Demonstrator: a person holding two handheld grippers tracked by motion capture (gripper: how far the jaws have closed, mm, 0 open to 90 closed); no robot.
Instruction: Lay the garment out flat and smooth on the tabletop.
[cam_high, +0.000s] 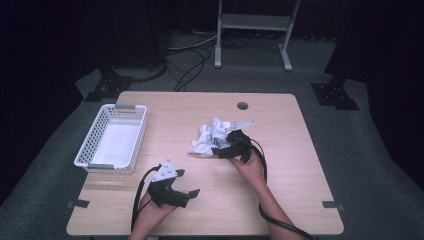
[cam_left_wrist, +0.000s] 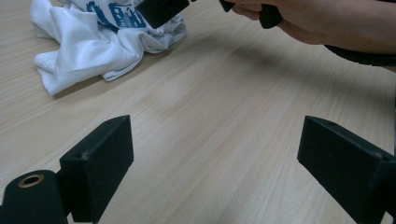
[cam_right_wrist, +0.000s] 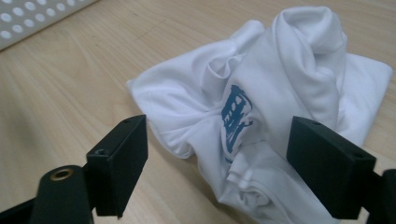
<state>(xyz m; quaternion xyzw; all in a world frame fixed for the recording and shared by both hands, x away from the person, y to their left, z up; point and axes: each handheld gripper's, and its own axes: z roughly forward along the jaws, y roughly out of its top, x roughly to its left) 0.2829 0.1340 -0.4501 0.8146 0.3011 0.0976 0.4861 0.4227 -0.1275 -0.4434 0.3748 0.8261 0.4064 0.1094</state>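
Here the crumpled white T-shirt (cam_high: 212, 138) lies mid-desk (cam_high: 280, 200), its heap stretching roughly from near-left to far-right, blue print facing up. The right hand-held gripper (cam_high: 222, 151) sits at the heap's near edge — jaws spread wide, cloth between and just ahead of them. The left hand-held gripper (cam_high: 187, 183), also spread and empty, hovers well apart toward the near-left. The white basket (cam_high: 84, 155) stands at the desk's left.

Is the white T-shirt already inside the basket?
No, the white T-shirt lies crumpled on the table, apart from the white basket.
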